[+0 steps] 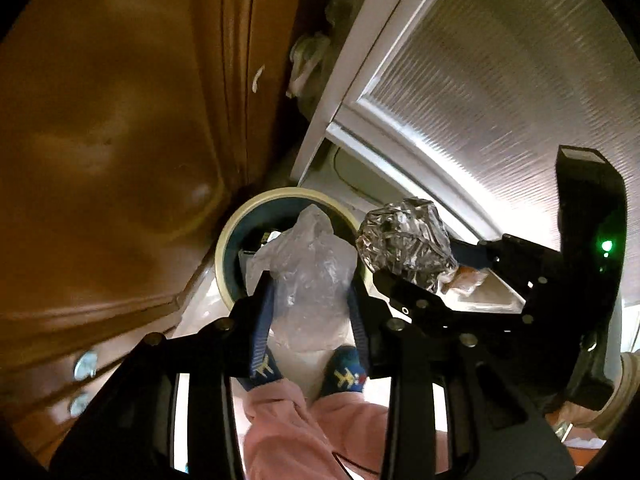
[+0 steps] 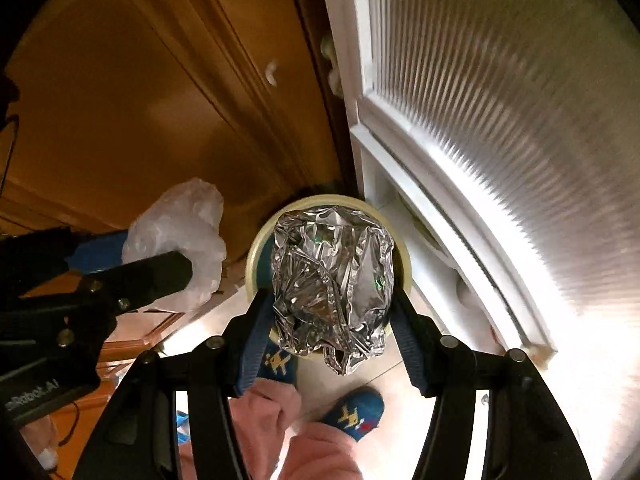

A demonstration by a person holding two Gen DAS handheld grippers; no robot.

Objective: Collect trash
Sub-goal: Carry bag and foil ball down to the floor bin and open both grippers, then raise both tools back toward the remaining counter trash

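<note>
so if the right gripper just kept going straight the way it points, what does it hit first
Most likely the open trash bin on the floor: the right gripper, shut on the foil ball, points down at its mouth. How far below it sits is unclear.

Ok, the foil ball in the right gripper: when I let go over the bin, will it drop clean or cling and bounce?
The foil ball looks loosely crumpled and hollow, so it is probably very light. Its creases suggest it stays stiff and should not cling to the right gripper. It hangs over the bin, whose mouth looks barely wider, and it might bounce off the rim.
</note>
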